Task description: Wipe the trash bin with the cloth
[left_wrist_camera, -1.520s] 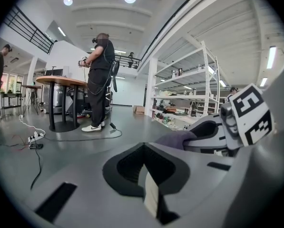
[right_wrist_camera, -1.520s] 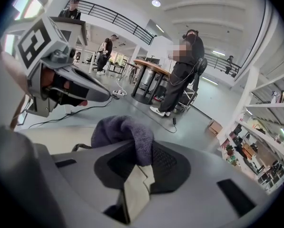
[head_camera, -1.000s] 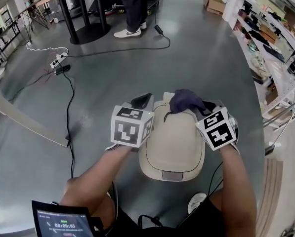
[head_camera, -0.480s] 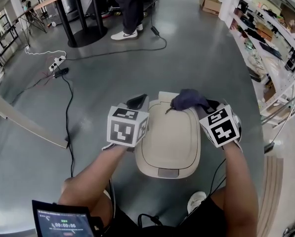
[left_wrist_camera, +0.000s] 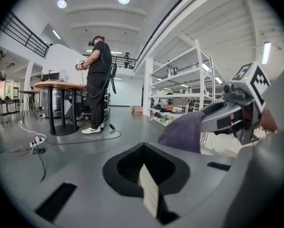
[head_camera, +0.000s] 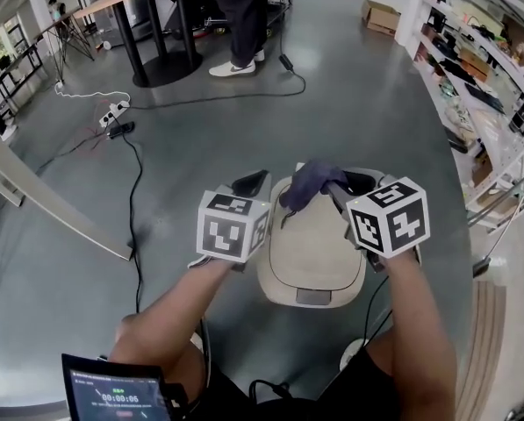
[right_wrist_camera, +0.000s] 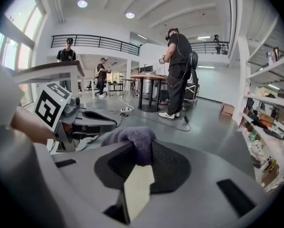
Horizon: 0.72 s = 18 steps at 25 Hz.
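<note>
Right gripper (head_camera: 335, 189) — cloth (head_camera: 309, 182) clamped — reaches over trash bin (head_camera: 310, 254).

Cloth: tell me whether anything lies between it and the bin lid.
Nothing visible does. The cloth, gripped by the right gripper, hangs over the far end of the lid, and the lid's top is bare. The left gripper sits beside the lid's left edge, off the wiping surface.

Small screen (head_camera: 117, 391), bottom left of head view: timer reads 00:00:06. No other legible text.
</note>
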Each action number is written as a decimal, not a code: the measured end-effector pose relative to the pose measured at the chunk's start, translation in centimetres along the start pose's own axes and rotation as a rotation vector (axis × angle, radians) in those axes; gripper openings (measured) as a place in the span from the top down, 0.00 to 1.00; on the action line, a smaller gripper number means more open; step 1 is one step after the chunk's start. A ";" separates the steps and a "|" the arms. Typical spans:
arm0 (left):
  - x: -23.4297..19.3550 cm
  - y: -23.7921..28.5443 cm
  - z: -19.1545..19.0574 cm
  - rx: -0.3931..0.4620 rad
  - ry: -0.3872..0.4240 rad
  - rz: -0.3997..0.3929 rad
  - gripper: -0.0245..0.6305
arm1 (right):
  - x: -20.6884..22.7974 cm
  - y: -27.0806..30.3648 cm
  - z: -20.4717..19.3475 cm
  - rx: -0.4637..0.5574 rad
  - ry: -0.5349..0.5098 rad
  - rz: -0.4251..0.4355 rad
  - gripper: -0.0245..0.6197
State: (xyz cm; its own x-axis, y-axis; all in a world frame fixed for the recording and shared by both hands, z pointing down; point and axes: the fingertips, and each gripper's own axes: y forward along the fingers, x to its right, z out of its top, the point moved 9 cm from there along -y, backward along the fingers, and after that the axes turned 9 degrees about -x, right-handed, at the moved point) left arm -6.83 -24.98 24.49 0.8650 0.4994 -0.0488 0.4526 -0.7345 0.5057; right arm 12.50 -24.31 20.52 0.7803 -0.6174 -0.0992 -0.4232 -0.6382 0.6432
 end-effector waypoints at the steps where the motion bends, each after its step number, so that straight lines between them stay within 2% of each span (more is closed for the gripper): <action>1: -0.4 -0.8 0.0 0.003 -0.003 0.001 0.97 | -1.0 0.3 0.6 -0.010 0.009 0.013 0.86; 6: -1.5 -2.1 -1.0 0.019 -0.046 -0.004 0.97 | -3.8 4.2 0.1 -0.135 0.016 0.037 0.86; 8: -2.0 -2.2 -1.5 0.021 -0.051 0.000 0.97 | -4.6 5.8 -0.5 -0.212 -0.044 0.025 0.86; 11: -2.5 -2.4 -2.3 0.009 -0.057 0.006 0.97 | -4.9 6.9 -2.1 -0.334 -0.163 -0.042 0.86; 18: -3.0 -2.3 -3.9 -0.019 -0.037 0.010 0.97 | -3.3 7.1 -3.7 -0.374 -0.150 -0.013 0.86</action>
State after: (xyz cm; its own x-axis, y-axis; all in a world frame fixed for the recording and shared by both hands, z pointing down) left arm -11.34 -22.99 26.80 0.8769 0.4747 -0.0758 0.4404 -0.7300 0.5227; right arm 8.65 -25.08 28.20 0.6967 -0.6885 -0.2015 -0.1952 -0.4523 0.8702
